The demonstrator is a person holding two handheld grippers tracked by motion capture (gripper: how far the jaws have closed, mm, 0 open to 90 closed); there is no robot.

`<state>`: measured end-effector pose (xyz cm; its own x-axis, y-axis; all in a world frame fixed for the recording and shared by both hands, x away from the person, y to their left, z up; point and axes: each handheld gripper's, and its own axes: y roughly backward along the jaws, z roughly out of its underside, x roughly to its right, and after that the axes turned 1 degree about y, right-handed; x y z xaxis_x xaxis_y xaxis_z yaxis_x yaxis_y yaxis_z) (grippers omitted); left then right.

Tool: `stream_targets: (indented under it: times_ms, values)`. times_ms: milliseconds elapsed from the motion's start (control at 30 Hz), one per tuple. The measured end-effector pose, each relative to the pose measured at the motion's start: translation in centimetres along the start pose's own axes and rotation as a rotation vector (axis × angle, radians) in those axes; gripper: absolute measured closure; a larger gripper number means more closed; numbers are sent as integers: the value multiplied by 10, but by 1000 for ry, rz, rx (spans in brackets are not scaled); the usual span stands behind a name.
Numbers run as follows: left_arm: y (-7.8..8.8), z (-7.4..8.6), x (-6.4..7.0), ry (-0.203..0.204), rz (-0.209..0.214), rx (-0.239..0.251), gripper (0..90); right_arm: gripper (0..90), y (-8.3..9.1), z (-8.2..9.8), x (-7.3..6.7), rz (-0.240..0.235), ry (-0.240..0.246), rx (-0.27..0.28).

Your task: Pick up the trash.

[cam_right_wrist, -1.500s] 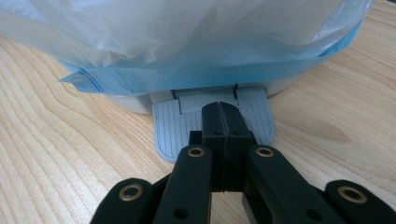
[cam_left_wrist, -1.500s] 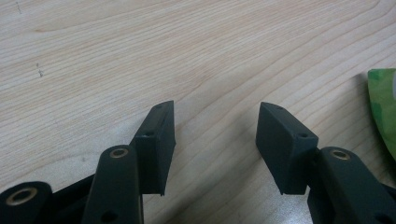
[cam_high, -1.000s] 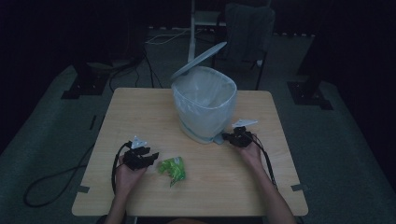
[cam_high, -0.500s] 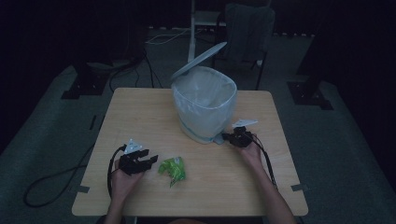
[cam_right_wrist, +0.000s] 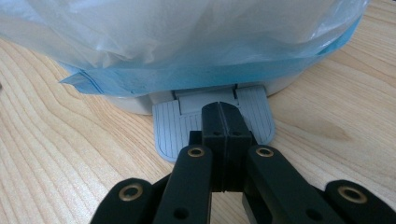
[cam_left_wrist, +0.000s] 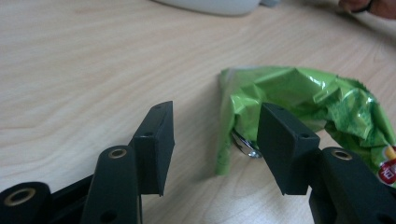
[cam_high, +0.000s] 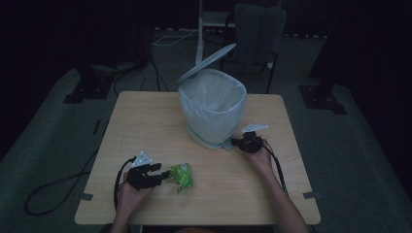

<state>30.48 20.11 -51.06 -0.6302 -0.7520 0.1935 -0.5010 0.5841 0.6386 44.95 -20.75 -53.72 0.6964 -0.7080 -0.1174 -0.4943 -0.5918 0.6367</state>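
Note:
A crumpled green wrapper (cam_high: 182, 175) (cam_left_wrist: 303, 95) lies on the wooden table (cam_high: 145, 121) near its front edge. My left gripper (cam_high: 164, 174) (cam_left_wrist: 215, 135) is open just left of it. Its jaws have just been opening. The wrapper's near edge lies loosely between them and neither pad presses on it. A white pedal bin (cam_high: 214, 109) lined with a translucent bag stands mid-table with its lid (cam_high: 206, 62) tipped up. My right gripper (cam_high: 234, 142) (cam_right_wrist: 224, 109) is shut, its tips resting on the bin's grey pedal (cam_right_wrist: 173, 126).
A chair (cam_high: 257, 29) and a white pole (cam_high: 199, 29) stand behind the table. Cables (cam_high: 58, 184) run over the floor at the left. Dark stand feet (cam_high: 320, 94) sit on the floor to either side.
My left gripper has drawn back a little toward the table's near edge, and its jaws stand wider. The wrapper, the bin and my right gripper have stayed put.

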Motion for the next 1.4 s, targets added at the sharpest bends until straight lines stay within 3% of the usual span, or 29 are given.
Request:
stream_targets:
  times_ms: [200, 367, 500, 633, 1400]
  values:
    - [-20, 0, 8, -49, -13, -99, 539, 900, 0, 0, 0, -3, 1, 0]
    - [-31, -2, 14, -91, -44, -151, 713, 900, 0, 0, 1, -4, 0, 1]
    - [-33, -3, 14, -106, -51, -151, 830, 900, 0, 0, 1, -5, -1, 2]
    - [-33, -4, 13, -102, -47, -147, 876, 900, 0, 0, 0, -3, 0, 2]
    - [-22, -21, -2, -66, -87, -62, 892, 900, 0, 1, 0, 0, -7, 9]
